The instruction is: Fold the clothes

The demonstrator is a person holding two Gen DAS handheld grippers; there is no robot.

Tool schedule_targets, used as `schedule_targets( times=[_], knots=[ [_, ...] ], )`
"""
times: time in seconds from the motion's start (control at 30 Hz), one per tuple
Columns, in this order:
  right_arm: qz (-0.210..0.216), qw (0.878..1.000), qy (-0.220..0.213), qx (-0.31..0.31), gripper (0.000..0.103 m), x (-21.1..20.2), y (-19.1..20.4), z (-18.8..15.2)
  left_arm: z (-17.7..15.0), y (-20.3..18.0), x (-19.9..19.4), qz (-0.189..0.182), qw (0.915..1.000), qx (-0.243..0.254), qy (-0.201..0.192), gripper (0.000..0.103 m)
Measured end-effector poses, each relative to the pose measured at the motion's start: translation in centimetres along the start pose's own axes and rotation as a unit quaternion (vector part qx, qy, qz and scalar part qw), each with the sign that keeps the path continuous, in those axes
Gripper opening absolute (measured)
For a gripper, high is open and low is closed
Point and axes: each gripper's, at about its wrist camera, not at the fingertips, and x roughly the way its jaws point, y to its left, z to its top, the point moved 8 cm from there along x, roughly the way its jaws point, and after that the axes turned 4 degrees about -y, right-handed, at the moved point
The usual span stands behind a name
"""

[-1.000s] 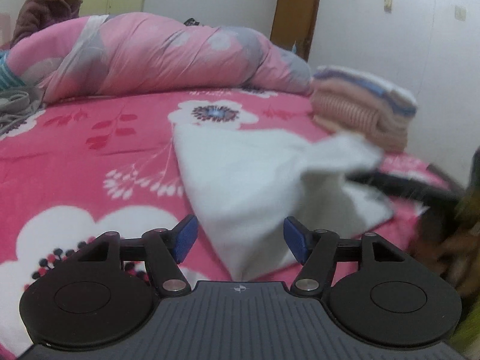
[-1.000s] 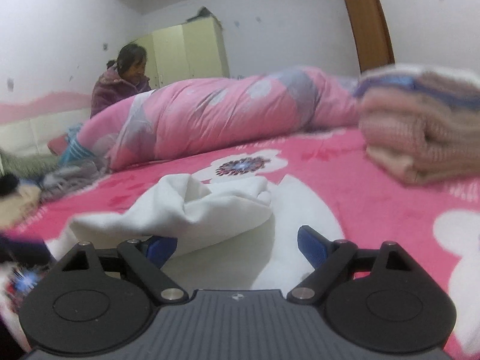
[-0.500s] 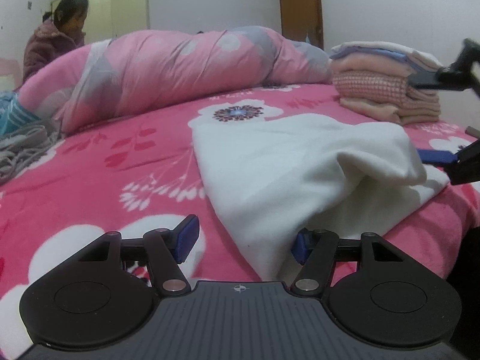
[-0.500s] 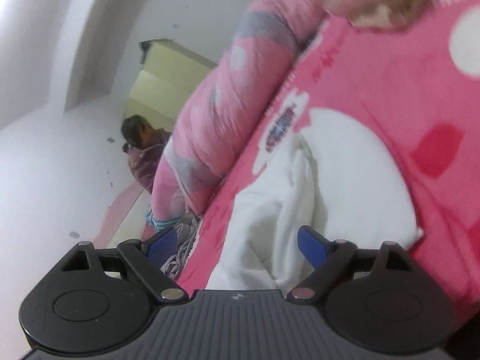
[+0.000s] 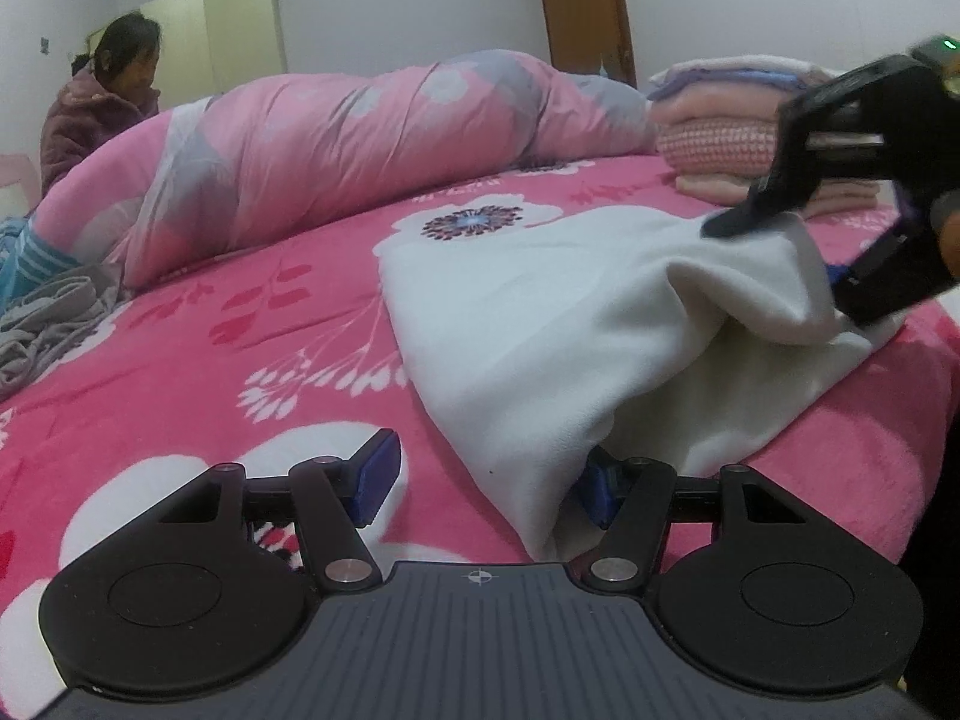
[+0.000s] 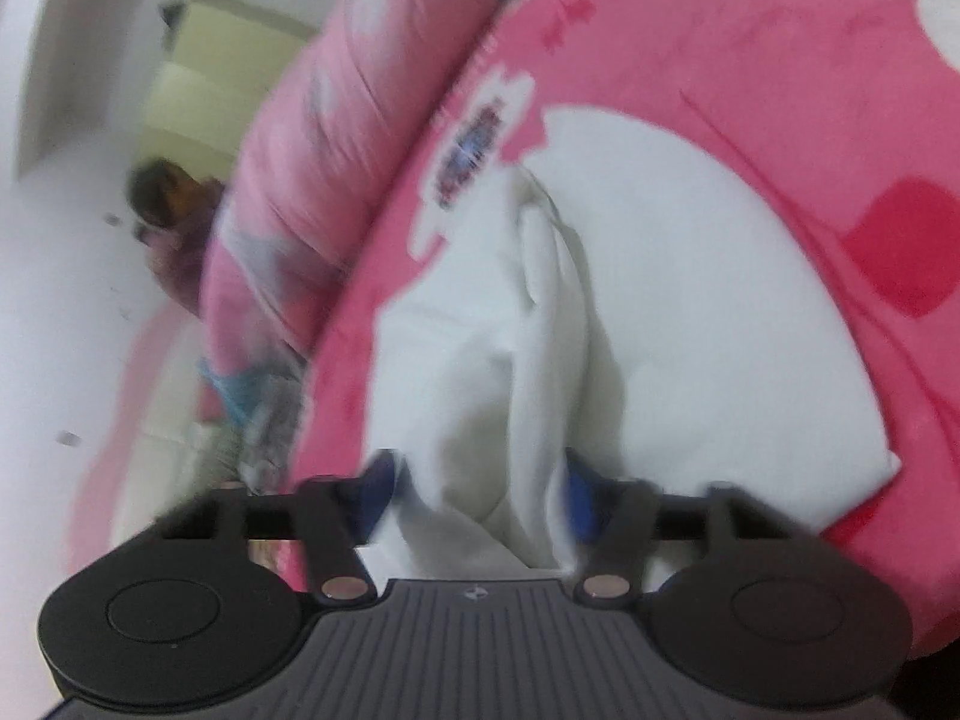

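A white garment (image 5: 540, 300) lies partly folded on the pink floral bed (image 5: 210, 360). My left gripper (image 5: 486, 480) is open at its near corner. The cloth's edge hangs between the jaws and covers part of the right pad (image 5: 600, 495); the left pad (image 5: 375, 474) is clear of it. My right gripper (image 5: 780, 264) reaches in from the right, with one finger above and one below the raised fold. In the blurred right wrist view, the right gripper (image 6: 480, 492) is closing, with a bunched fold of the white garment (image 6: 690, 300) filling the gap between its pads.
A rolled pink quilt (image 5: 360, 138) lies across the back of the bed. A stack of folded clothes (image 5: 720, 144) sits at the back right. Grey and striped clothes (image 5: 42, 324) lie at the left edge. A person (image 5: 102, 102) sits beyond the quilt.
My right gripper rolled onto its side, moved in on the garment's raised fold, and its jaws narrowed around it. My left gripper sank slightly, and the cloth corner now covers its right pad.
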Motion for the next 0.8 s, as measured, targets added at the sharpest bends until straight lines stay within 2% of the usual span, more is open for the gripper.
schedule_targets(
  times=[0.03, 0.17, 0.23, 0.33, 0.43, 0.47, 0.53, 0.63, 0.73, 0.8],
  knots=[
    [0.002, 1.0, -0.001, -0.013, 0.022, -0.1, 0.6, 0.3, 0.0, -0.1, 0.0, 0.003, 1.0, 0.004, 0.001, 0.061],
    [0.039, 0.993, -0.053, -0.094, 0.019, -2.6, 5.1, 2.6, 0.1, -0.4, -0.3, 0.013, 0.9994, 0.031, 0.003, 0.061],
    [0.042, 0.988, -0.078, -0.125, 0.019, -4.2, 5.9, 3.2, 0.1, -0.7, -0.5, 0.016, 0.9989, 0.043, 0.0, 0.061],
    [0.003, 0.986, -0.08, -0.149, 0.018, -4.7, 3.3, 3.0, -0.2, -0.9, -0.6, 0.021, 0.9983, 0.054, 0.001, 0.061],
    [-0.038, 0.989, -0.057, -0.128, 0.016, -3.7, -0.9, 2.6, -0.1, -1.0, -0.7, 0.019, 0.9983, 0.056, 0.004, 0.06],
    [-0.036, 0.991, -0.055, -0.12, 0.015, -3.7, -1.5, 2.6, 0.0, -1.0, -0.8, 0.019, 0.9982, 0.057, 0.005, 0.059],
    [-0.007, 0.988, -0.075, -0.133, 0.014, -4.9, 0.0, 3.0, 0.4, -1.1, -0.9, 0.017, 0.9979, 0.062, 0.007, 0.058],
    [0.017, 0.977, -0.102, -0.188, 0.014, -6.8, 2.7, 3.5, 0.7, -1.4, -1.0, 0.01, 0.9976, 0.067, 0.008, 0.058],
    [-0.019, 0.978, -0.084, -0.188, 0.014, -6.1, 0.0, 3.4, 0.4, -1.7, -0.7, 0.007, 0.9973, 0.071, 0.013, 0.058],
    [-0.052, 0.985, -0.058, -0.154, 0.013, -5.0, -3.2, 3.1, 0.2, -1.8, -0.6, 0.001, 0.9974, 0.071, 0.015, 0.058]
  ],
)
